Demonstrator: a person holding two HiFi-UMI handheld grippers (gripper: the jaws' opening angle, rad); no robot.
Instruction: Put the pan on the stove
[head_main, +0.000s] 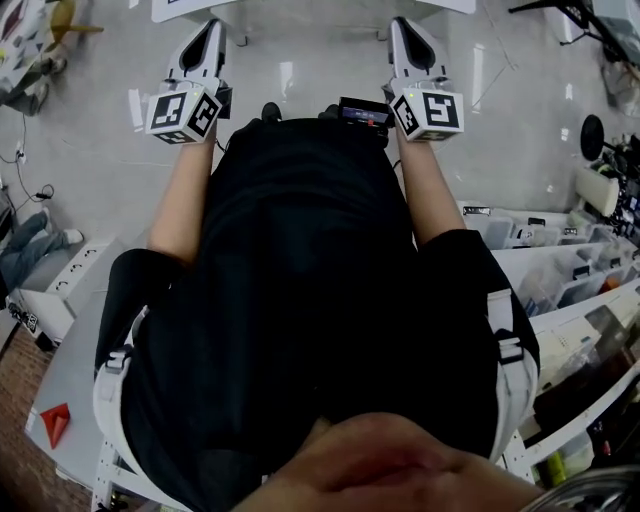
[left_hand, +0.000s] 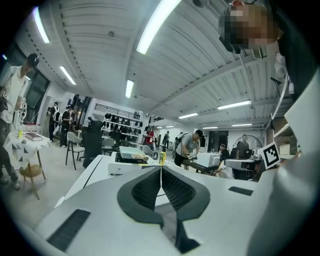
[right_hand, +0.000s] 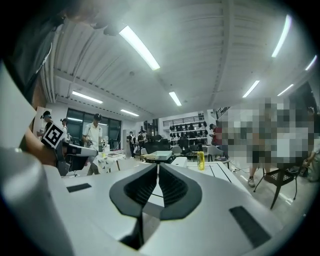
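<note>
The left gripper (left_hand: 161, 171) has its jaws pressed together with nothing between them, and so does the right gripper (right_hand: 158, 171). Both gripper views look past the tips to a white table (left_hand: 87, 175) with a yellow bottle (left_hand: 162, 158) and a pale boxy thing (left_hand: 127, 155) on it. Whether that is the pan or the stove I cannot tell. Only the head view shows the marker cubes (head_main: 185, 113), the bare forearms (head_main: 185, 200) and the grey floor (head_main: 320, 70) beneath.
</note>
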